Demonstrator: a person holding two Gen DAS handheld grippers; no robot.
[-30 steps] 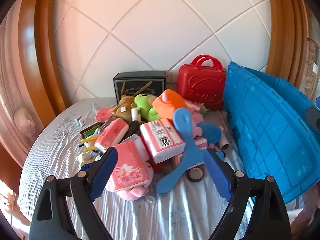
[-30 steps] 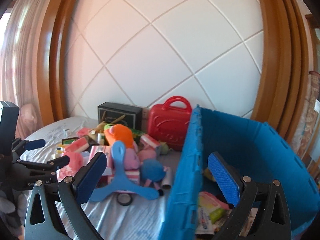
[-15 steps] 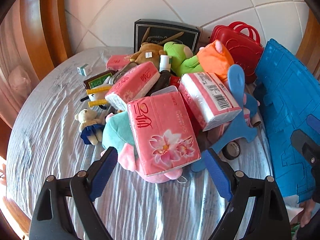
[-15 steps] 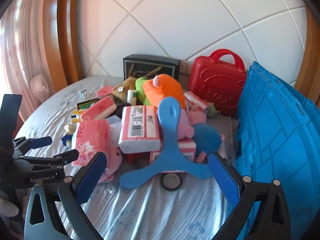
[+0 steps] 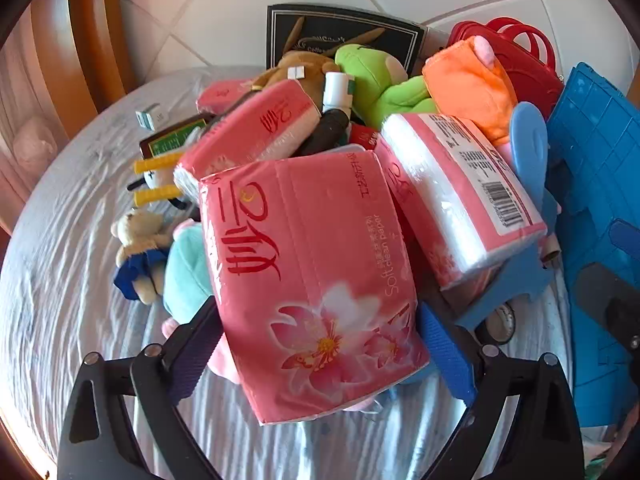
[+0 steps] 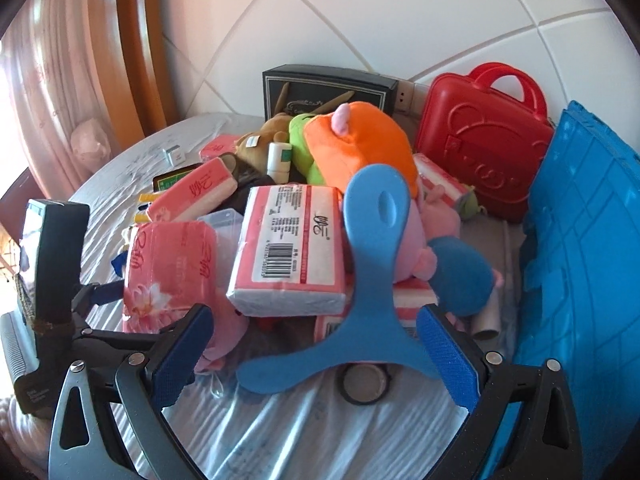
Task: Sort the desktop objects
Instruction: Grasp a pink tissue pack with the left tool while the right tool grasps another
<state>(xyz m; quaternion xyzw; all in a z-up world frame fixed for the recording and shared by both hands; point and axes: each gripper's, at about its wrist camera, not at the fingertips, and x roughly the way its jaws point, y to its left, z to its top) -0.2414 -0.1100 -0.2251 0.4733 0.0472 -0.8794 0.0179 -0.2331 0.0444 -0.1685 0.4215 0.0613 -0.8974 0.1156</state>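
A ribbed blue plastic crate (image 6: 580,264) stands at the right of the cloth-covered tabletop (image 5: 72,280), beside a heap of glossy pink tissue packs (image 5: 312,280) and plush toys. The left hand-held gripper (image 5: 320,344) is opening, one pack between its fingers. The right hand-held gripper (image 6: 312,344) gapes wide around a flat three-armed blue boomerang (image 6: 368,280).

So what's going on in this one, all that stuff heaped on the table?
A person with a gripper in each hand is sorting a heap of tissue packs and plush toys beside a blue crate. The left gripper straddles the front pink tissue pack, its jaws opening, not pressing on it. The right gripper, open, hangs over the blue three-armed boomerang. Nothing is held yet.
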